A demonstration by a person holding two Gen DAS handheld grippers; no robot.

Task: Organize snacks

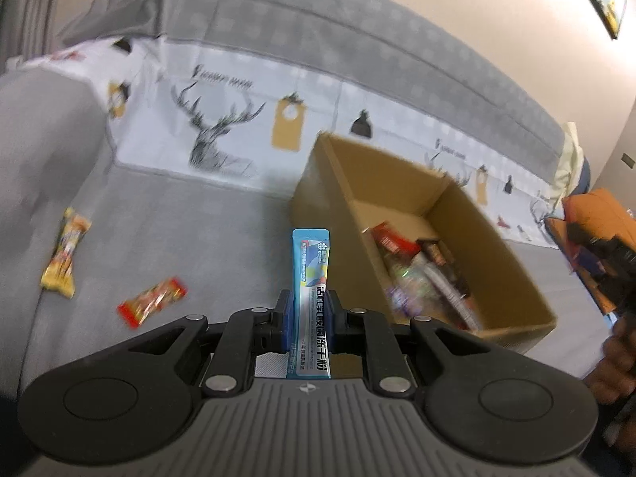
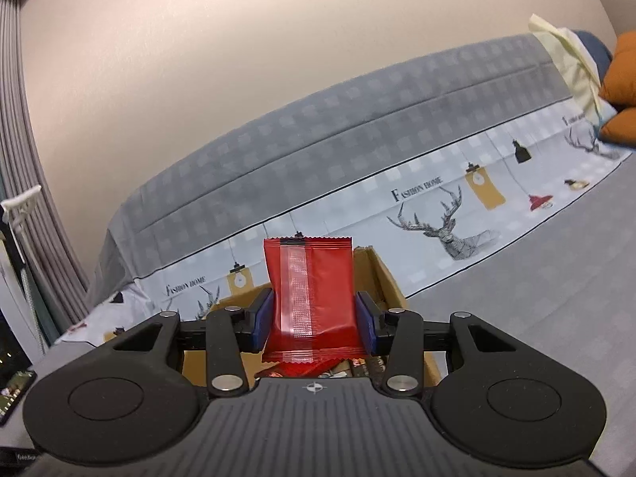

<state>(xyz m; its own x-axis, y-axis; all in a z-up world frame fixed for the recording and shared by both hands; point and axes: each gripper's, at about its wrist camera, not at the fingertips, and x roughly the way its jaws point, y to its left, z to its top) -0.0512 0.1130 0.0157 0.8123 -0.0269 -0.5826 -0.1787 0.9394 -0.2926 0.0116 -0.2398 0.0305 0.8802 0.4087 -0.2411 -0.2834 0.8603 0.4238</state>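
Note:
My left gripper (image 1: 309,310) is shut on a blue stick packet (image 1: 310,274) that stands upright, held above the grey sofa seat just left of an open cardboard box (image 1: 497,254). The box holds several snacks (image 1: 421,266). My right gripper (image 2: 314,318) is shut on a red snack packet (image 2: 312,298), held over the same box (image 2: 381,274); more snacks (image 2: 349,365) show below it. A yellow snack bar (image 1: 65,254) and a red-orange snack packet (image 1: 153,301) lie on the seat to the left.
The sofa back (image 1: 278,51) has a grey checked cover and a deer-print cloth (image 1: 214,131). Orange cushions (image 2: 620,91) sit at the far right end. The person's other hand and gripper (image 1: 612,278) are at the right edge. Curtains (image 2: 24,198) hang on the left.

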